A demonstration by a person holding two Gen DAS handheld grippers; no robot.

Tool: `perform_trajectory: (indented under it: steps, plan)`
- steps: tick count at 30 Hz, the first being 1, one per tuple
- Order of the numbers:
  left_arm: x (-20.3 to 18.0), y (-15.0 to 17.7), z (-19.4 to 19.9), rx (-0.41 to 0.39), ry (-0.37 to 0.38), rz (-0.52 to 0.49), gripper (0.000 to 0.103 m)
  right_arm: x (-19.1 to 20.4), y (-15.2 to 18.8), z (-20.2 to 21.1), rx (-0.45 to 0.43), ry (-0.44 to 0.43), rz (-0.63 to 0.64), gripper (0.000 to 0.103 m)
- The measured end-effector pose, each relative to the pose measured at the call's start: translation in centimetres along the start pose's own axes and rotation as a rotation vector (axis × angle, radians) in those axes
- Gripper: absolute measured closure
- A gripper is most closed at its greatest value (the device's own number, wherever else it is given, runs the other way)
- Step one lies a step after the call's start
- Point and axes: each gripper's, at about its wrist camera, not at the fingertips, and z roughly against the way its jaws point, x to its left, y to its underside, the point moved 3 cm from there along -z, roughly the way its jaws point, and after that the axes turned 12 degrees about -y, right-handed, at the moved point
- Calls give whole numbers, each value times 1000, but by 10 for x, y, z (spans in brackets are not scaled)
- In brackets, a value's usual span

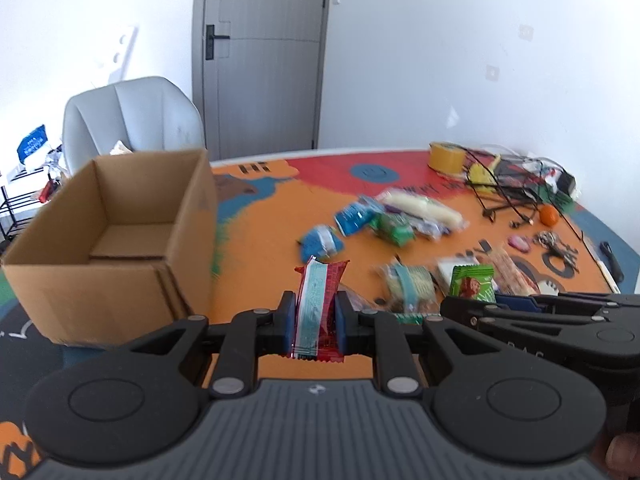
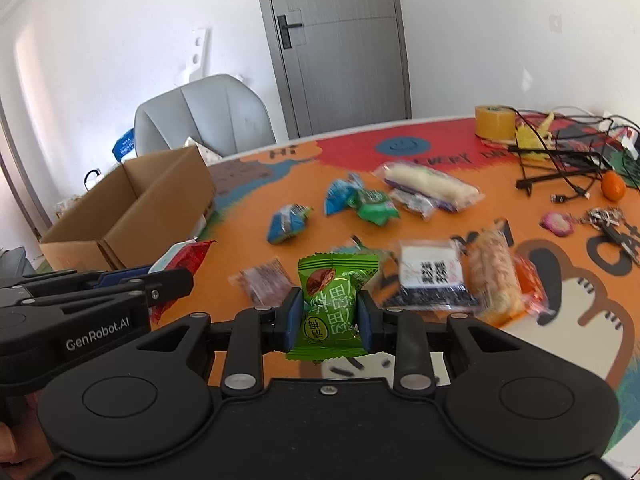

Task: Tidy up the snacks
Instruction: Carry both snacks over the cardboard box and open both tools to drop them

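Now, both tools carrying:
Left tool (image 1: 316, 322): clamping red packet (image 1: 319, 300) mid-body, above the bench (image 1: 260, 240).
Right tool (image 2: 330, 322): pinching green packet (image 2: 336, 304) across its middle.
Handling: likely being light, crinkly, slippery; gripping the filled middle, not the seams.
Box (image 1: 120, 240): standing open at left, near the red packet.
Around: blue packets (image 2: 288, 222), white roll (image 2: 428, 184), cables (image 2: 560, 160) lying scattered, not blocking the box.
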Motion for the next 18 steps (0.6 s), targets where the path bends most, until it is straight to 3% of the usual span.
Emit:
perform_trajectory:
  steps: [18]
  plan:
    - [69,-38,13,-105,-108,93,84,51,-45,-13,-96,-55,62,73]
